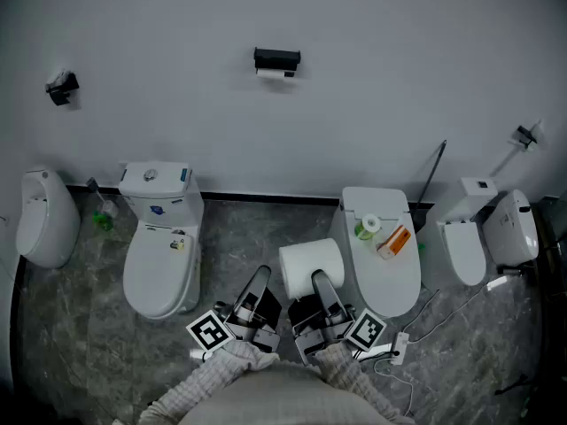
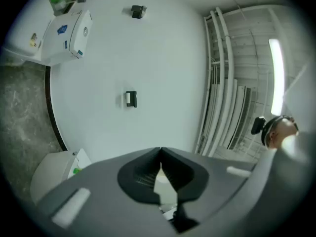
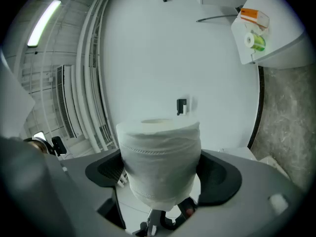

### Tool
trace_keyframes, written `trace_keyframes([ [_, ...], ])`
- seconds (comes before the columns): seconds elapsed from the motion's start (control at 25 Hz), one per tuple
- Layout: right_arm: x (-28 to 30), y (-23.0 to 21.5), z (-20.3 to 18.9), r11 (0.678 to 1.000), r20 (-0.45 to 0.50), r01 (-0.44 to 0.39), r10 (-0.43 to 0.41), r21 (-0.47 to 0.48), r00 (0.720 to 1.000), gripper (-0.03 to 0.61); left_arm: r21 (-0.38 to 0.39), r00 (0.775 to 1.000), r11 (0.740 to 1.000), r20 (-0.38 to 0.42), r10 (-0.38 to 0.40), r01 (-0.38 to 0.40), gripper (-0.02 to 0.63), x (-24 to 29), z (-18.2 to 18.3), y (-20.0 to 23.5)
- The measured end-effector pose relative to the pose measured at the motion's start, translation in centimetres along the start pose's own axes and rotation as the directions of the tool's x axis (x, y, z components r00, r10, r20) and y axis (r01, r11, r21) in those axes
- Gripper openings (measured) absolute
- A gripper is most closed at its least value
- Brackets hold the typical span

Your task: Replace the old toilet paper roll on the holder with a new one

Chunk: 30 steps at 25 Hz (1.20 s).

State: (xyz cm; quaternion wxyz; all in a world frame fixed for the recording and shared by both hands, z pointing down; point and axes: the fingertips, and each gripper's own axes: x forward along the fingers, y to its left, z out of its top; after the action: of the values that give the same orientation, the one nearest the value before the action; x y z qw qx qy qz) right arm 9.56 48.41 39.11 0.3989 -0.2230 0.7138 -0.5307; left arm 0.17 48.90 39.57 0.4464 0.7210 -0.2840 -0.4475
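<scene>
One new toilet paper roll (image 3: 160,157), clamped in jaws of right gripper (image 3: 161,171).

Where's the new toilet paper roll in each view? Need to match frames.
Head view: new roll sits low, just right of centre.
Left gripper view: not in it.
Right gripper view: the roll is at centre, held between the jaws.
Shared landmark: black wall holder.
</scene>
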Motion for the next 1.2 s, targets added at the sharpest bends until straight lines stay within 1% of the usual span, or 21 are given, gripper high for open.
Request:
trace_keyframes([
  [0.12, 0.1, -0.5, 1.1, 1.000, 0.002, -0.002, 0.002, 0.009, 1.000, 0.446, -0.011, 1.000, 1.000, 0.024, 0.004, -0.003, -0.003, 0.5, -0.1, 0.8],
  [0.36, 1.2, -2.0, 3.4, 1.000, -0.005, 0.017, -0.017, 0.001, 1.000, 0.446, -0.007, 0.999, 1.000, 0.047, 0.010, -0.009, -0.003, 2.7, 0.6, 2.3],
  [0.56, 4.5, -4.5, 5.5, 0.999, 0.012, 0.019, -0.019, 0.028, 1.000, 0.446, -0.014, 0.999, 1.000, 0.034, 0.020, -0.020, -0.003, 5.6, 2.2, 4.9],
  [0.72, 8.7, -6.5, 7.7, 1.000, 0.018, 0.021, -0.021, 0.020, 1.000, 0.446, -0.010, 0.999, 1.000, 0.026, 0.018, -0.018, -0.003, 9.3, 5.3, 7.4],
  [0.92, 16.0, -8.2, 11.8, 1.000, 0.061, 0.011, -0.012, 0.013, 0.998, 0.446, -0.005, 1.000, 1.000, 0.020, 0.010, -0.010, -0.003, 16.3, 11.3, 9.7],
  [1.04, 20.5, -9.2, 14.0, 1.000, 0.082, 0.017, -0.017, 0.004, 0.996, 0.446, 0.019, 1.000, 1.000, -0.009, -0.001, 0.001, -0.003, 20.5, 14.1, 10.4],
  [1.2, 25.6, -11.0, 15.7, 1.000, 0.092, 0.021, -0.021, 0.002, 0.996, 0.446, 0.002, 0.999, 1.000, -0.038, -0.006, 0.006, -0.003, 24.5, 17.1, 12.5],
])
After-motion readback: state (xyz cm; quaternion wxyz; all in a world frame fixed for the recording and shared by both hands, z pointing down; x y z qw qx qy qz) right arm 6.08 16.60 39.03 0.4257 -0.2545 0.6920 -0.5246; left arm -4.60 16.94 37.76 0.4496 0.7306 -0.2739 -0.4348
